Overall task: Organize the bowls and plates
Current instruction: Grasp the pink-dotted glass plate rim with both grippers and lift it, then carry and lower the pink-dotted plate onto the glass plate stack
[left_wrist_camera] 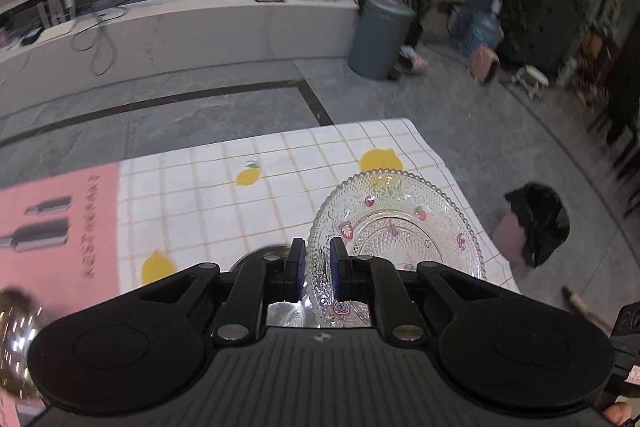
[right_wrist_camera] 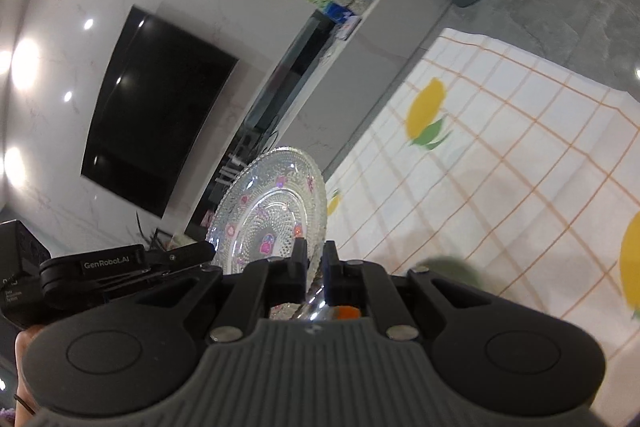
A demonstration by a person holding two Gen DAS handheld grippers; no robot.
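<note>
A: Gripping the near rim of a glass plate, the left gripper has both pads clamped on it; plate sits low over the lemon-check tablecloth near its 2 o'clock corner.
B: Right side?
A: Right gripper pinches a second glass plate by its edge, plate tipped up on its side, off the cloth, camera rolled hard.
B: Clutter?
A: Pink sheet at 9 o'clock on the table, a shiny metal bowl blurred at 8 o'clock, another metal piece just behind the left fingers, mostly hidden. Right view has a dark green blur by the right finger, cannot tell what.
B: Edges, room?
A: Table edge runs just right of the left plate; floor beyond, with a black-bagged bin at 3 o'clock and a grey bin at 1 o'clock. Open cloth from 10 to 12 o'clock.
B: Cut off?
A: Both plates' near rims hidden behind gripper bodies. The other gripper's body shows at 9 o'clock in the right view.
</note>
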